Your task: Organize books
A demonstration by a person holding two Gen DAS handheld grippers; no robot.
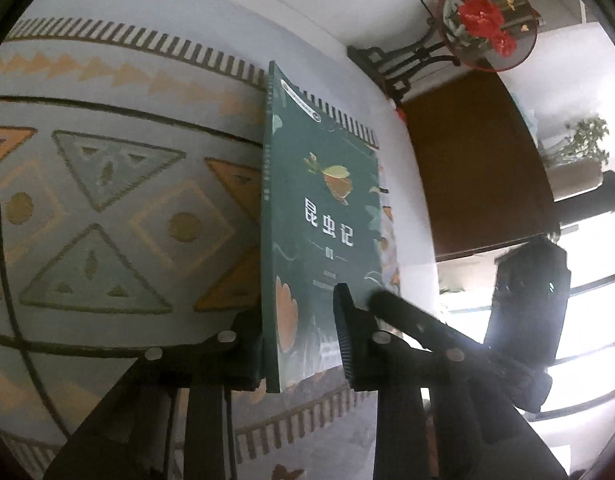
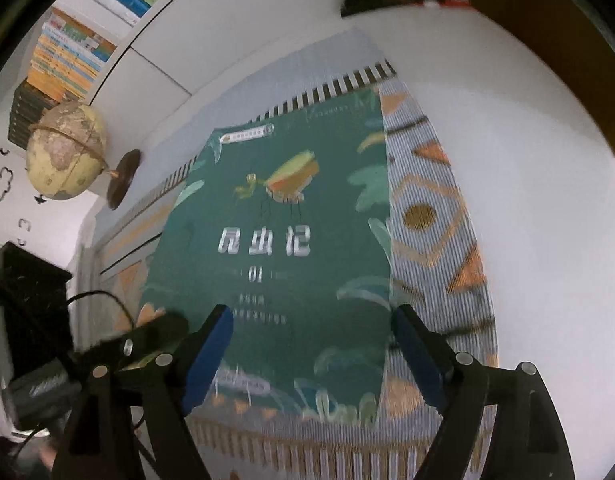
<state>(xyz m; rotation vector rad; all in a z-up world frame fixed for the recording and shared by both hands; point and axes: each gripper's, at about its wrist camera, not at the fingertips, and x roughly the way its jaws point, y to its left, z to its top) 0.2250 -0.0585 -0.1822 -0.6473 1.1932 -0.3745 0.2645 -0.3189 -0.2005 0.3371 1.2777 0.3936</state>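
White bench (image 2: 527, 184) under a patterned mat (image 1: 107, 200) carries the one thing that matters: a green book (image 1: 327, 208), a thin paperback with an insect on its cover. It lies on the mat in the right view (image 2: 283, 248), while the left view shows it from near its spine, its near end between the left tongs (image 1: 299, 320).

Those left tongs are nearly closed around that end; one pad is at the spine side and the other lies on the cover, though I cannot tell whether they press yet. The right tongs (image 2: 311, 356) stand spread wide above the cover's near end, touching nothing that I can see.

By its look the book is light and bendy, with a glossy cover that may slip; a hold close to the spine, where it is stiffest, should keep it from drooping or fanning open.

Around it, a globe (image 2: 65, 152) stands on the bench to one side, a round red fan (image 1: 487, 20) on a dark stand sits at the far edge, and shelved books (image 2: 71, 48) line the wall.
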